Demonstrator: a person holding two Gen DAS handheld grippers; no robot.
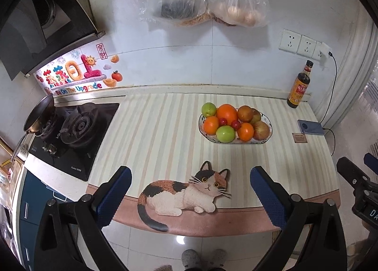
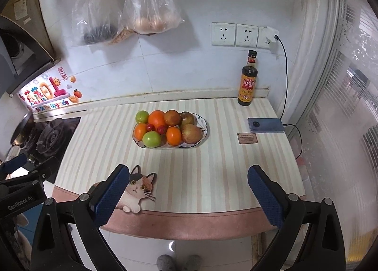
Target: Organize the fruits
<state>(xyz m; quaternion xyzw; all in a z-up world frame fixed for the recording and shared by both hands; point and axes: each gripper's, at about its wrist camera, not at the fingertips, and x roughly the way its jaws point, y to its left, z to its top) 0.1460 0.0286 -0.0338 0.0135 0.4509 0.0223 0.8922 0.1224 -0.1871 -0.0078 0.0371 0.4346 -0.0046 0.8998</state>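
Plainly, both pairs of tongs stand wide apart and hold nothing: the left gripper (image 1: 190,193) hangs over the near edge of the striped cream table mat with its calico cat print (image 1: 186,190), and the right gripper (image 2: 189,194) hangs just off that same edge, well short of the fruit. The shallow oval white ceramic dish with a dark painted rim (image 2: 205,129) sits mid-mat, heaped with round oranges (image 2: 157,117), green apples (image 2: 151,139), a large reddish apple (image 2: 191,134) and two small glossy red cherry tomatoes (image 2: 161,129) wedged in the middle. I judge the oranges and apples firm, fairly weighty and smooth, so they should be pinched across the widest girth; the little red ones look soft and slippery and want a gentle squeeze. The pile may roll if an outer fruit is pulled. Readable writing: "Be On The Upgrade" on the colourful wall sticker (image 1: 78,75), "GenRobot.AI" on the left gripper's body in the right view. The dark sauce bottle's (image 2: 248,79) label is illegible.
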